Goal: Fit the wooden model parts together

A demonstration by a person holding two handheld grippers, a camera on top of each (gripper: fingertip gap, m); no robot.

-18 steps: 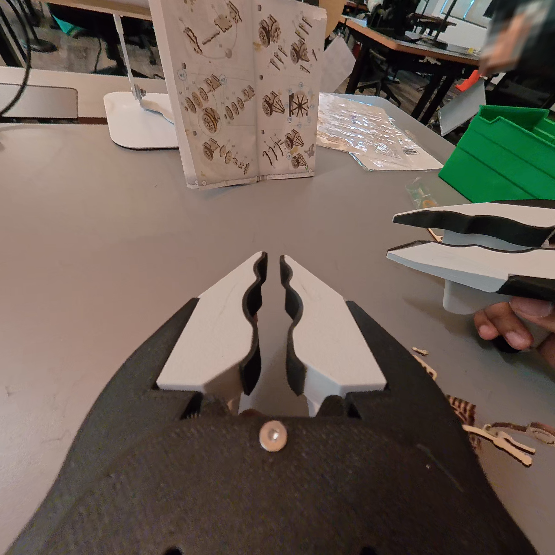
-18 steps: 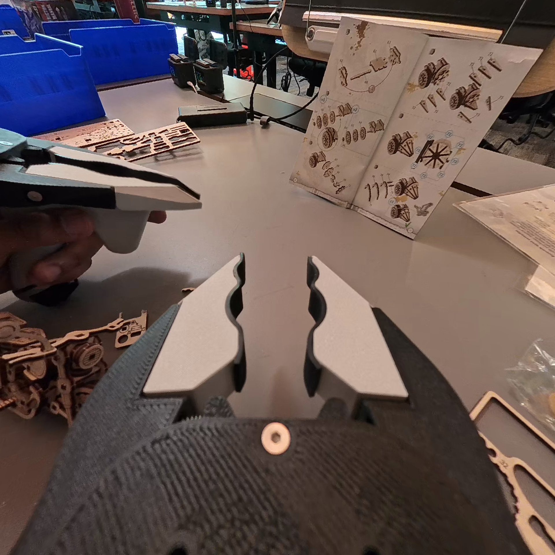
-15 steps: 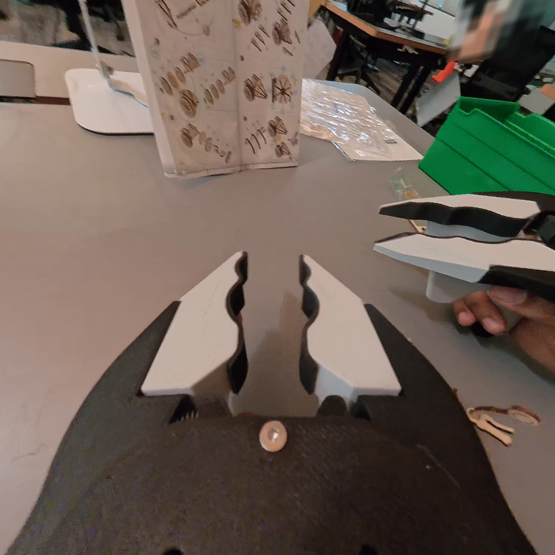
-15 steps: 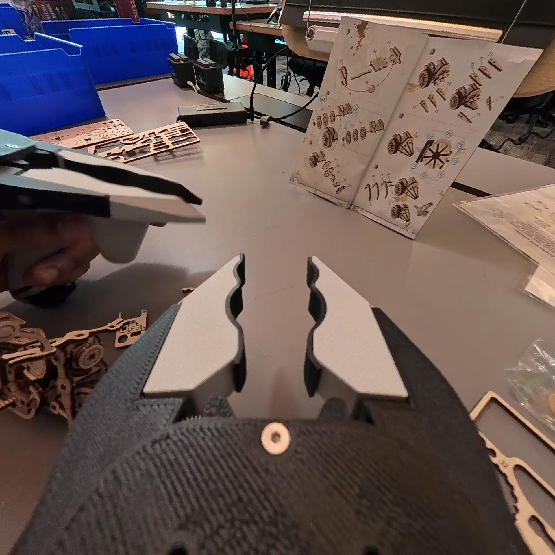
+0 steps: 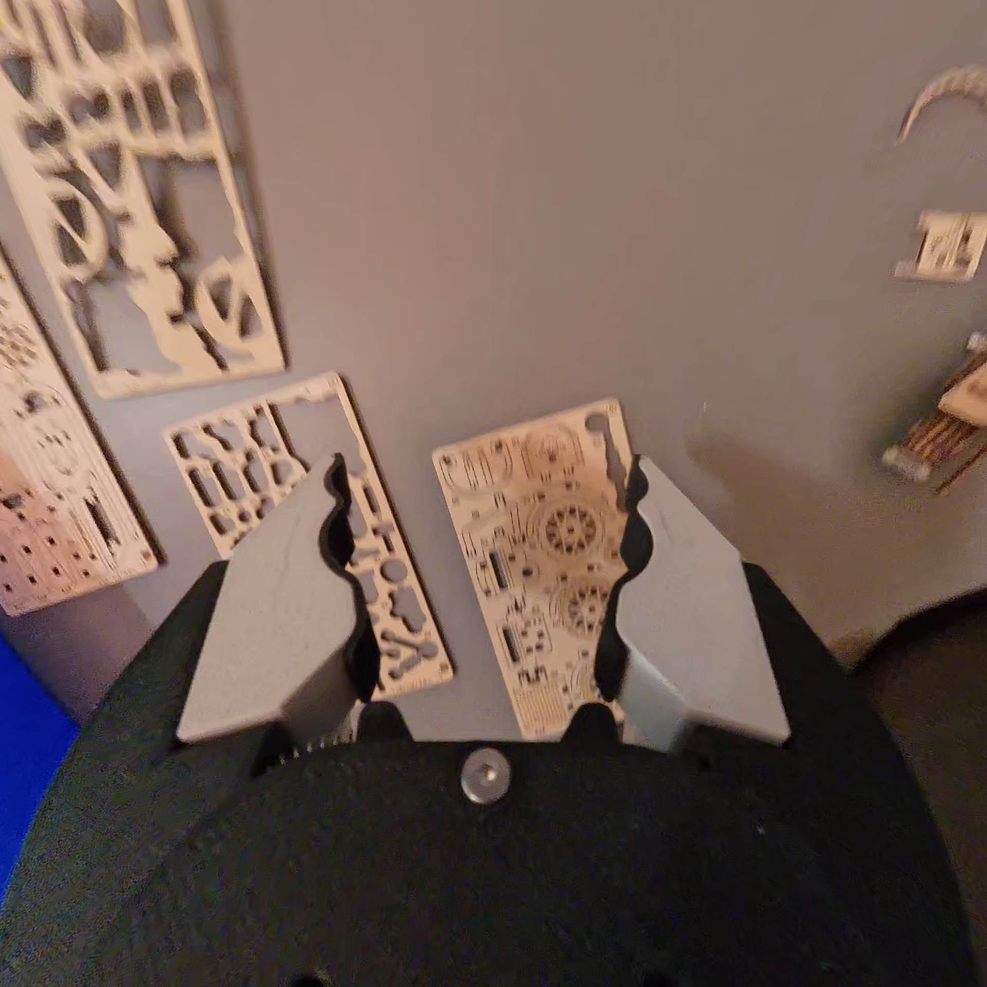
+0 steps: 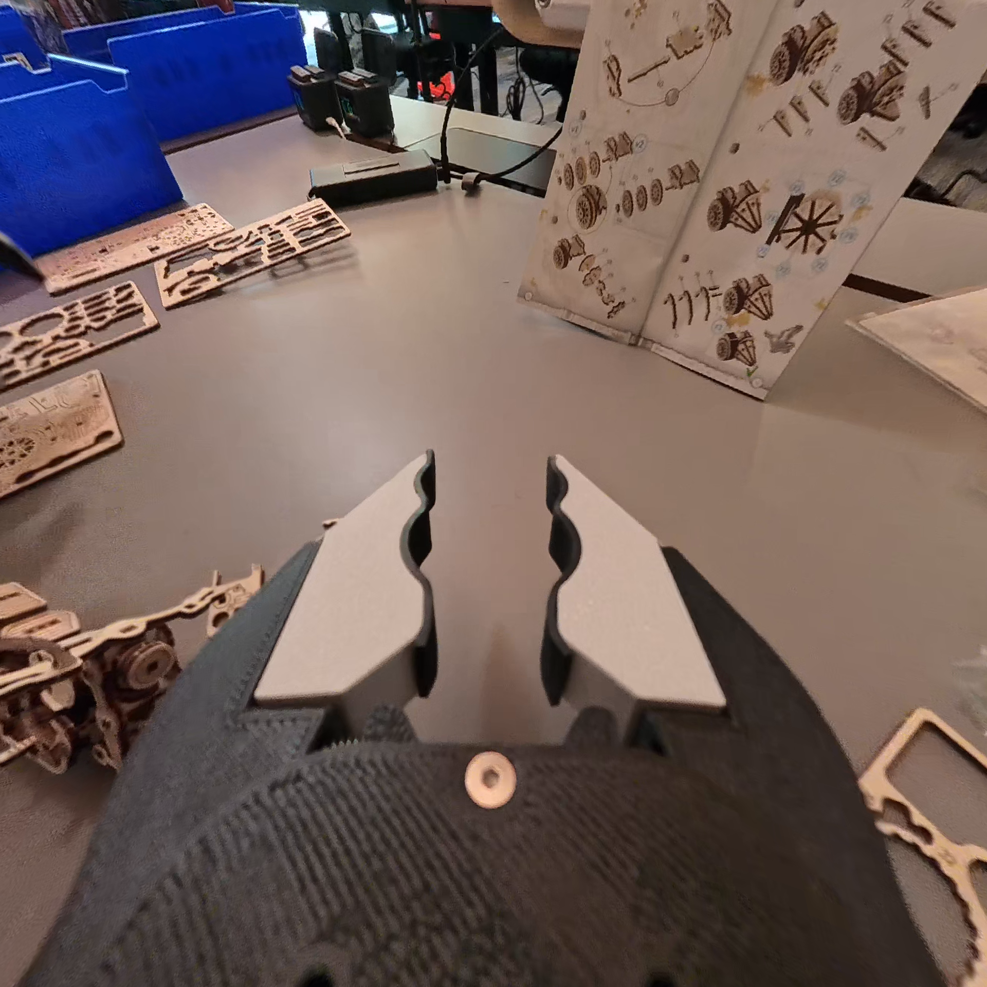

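My left gripper [image 5: 486, 464] is open wide and empty. It points down over a wooden parts sheet [image 5: 539, 545] that still holds its engraved pieces and lies between the fingers. A punched-out sheet [image 5: 224, 470] lies to its left, partly under the left finger. My right gripper [image 6: 491, 462] is open and empty, low over bare grey table [image 6: 480, 347]. A partly built wooden model [image 6: 80, 673] sits to its left; it also shows in the left wrist view [image 5: 950, 427], blurred. Several parts sheets [image 6: 251, 251] lie at the far left.
A folded instruction sheet [image 6: 721, 187] stands at the back right. Blue bins [image 6: 80, 160] and a black device [image 6: 374, 176] with cables are at the back left. An emptied wooden frame [image 6: 918, 790] lies at the near right. Small loose wooden pieces [image 5: 945, 251] lie near the model.
My left gripper has swung left and tipped down over the parts sheets, and its jaws have opened wider. It is no longer seen in the right wrist view. The right gripper has stayed open.
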